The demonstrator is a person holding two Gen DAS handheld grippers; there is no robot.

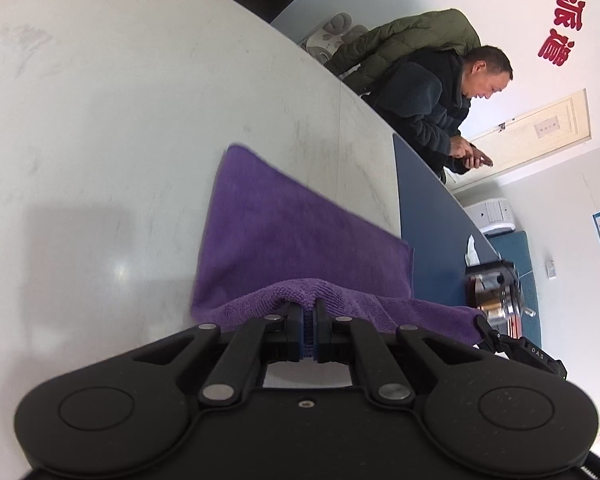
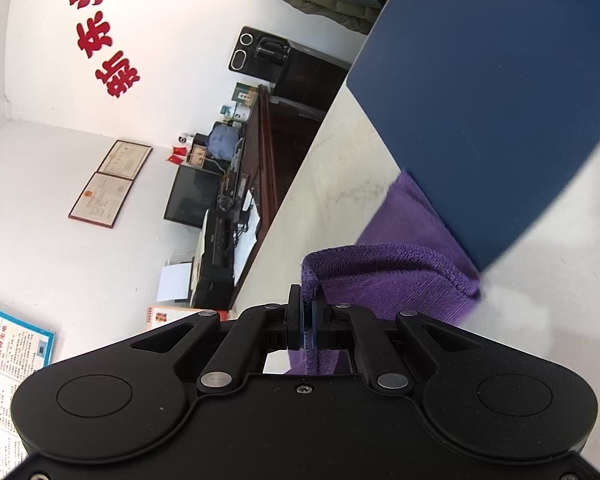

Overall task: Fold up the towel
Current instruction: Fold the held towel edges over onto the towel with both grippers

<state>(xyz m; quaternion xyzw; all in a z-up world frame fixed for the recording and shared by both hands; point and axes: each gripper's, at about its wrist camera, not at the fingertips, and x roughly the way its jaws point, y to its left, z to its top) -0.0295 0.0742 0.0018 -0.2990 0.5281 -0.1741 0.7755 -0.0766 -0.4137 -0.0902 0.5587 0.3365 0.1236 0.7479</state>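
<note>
Pinching the near hem, the left tool (image 1: pixel 309 322) has its jaws clamped together on a ridge of the purple towel (image 1: pixel 276 232), and the right tool (image 2: pixel 309 320) is clamped the same way on a corner of that cloth (image 2: pixel 384 280). Both grips sit on the one edge, which is lifted off the counter (image 1: pixel 100 120) and hangs in a shallow span between them; in the left view the right tool (image 1: pixel 485 330) shows at the far end of that span. Holding two points of one edge this way keeps it straight, which I judge is what a clean fold needs.

Beyond the raised hem the rest of the towel lies flat on the pale counter, its far corners spread. One side reaches onto a dark blue mat (image 1: pixel 432 216) that covers part of the counter, and the right view shows the cloth meeting that mat (image 2: pixel 500 100) too.

The step in hand looks like carrying the held edge over to the far edge, so the fold is begun but not laid.

Across the counter a person (image 1: pixel 432 108) in a dark jacket bends over a phone, well apart from the work.
</note>
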